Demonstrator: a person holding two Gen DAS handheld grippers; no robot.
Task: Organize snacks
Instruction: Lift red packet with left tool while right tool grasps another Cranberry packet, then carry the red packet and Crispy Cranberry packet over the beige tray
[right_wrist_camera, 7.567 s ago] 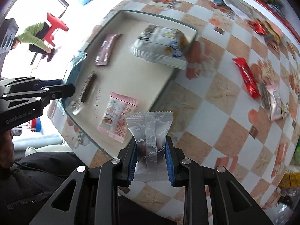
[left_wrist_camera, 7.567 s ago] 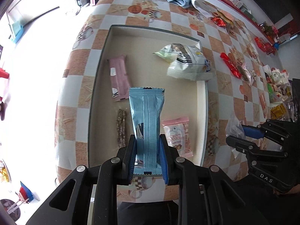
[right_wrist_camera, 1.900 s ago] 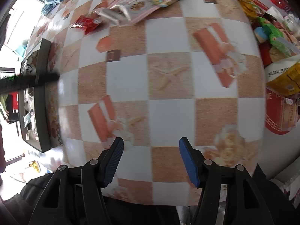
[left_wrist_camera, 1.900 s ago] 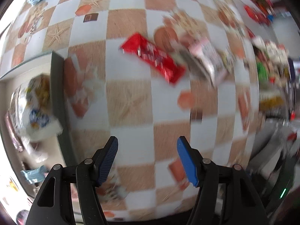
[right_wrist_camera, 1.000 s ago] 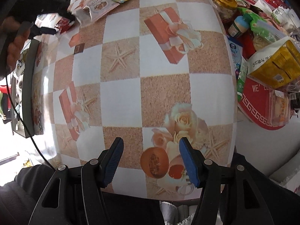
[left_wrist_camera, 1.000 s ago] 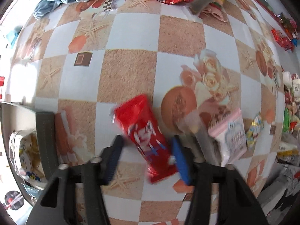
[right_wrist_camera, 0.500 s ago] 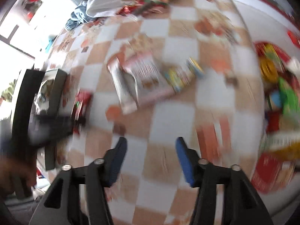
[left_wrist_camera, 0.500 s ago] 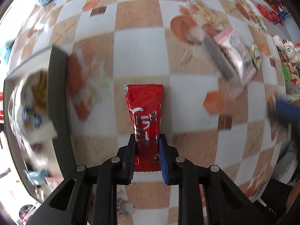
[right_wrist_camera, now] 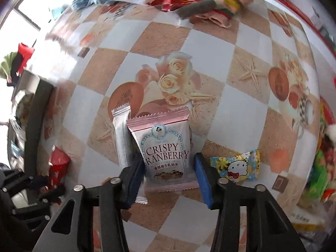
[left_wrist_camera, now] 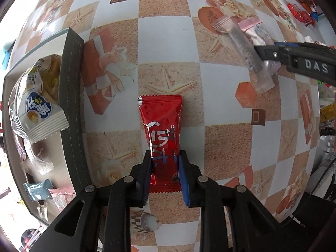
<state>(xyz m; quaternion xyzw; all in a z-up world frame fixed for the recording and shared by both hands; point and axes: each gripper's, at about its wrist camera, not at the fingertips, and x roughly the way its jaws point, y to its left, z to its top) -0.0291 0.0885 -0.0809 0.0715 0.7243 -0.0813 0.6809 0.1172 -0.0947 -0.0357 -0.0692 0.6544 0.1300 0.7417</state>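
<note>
1. Two grippers working: left gripper is clamping the red snack pack above the table.
2. Right gripper is sitting wide open, straddling the pink cranberry pack lying on the table.

My left gripper is black with one blue pad, and it holds a glossy red packet with white script. My right gripper, black with blue pads, brackets a pale pink packet lettered in dark red inside a light blue frame. Beside it lie a silver stick pack and a flowery yellow-and-blue cartoon-cat candy. The tablecloth is checked white and sandy tan, with starfish, roses and orange gift boxes. The tray has a dark grey rim.
</note>
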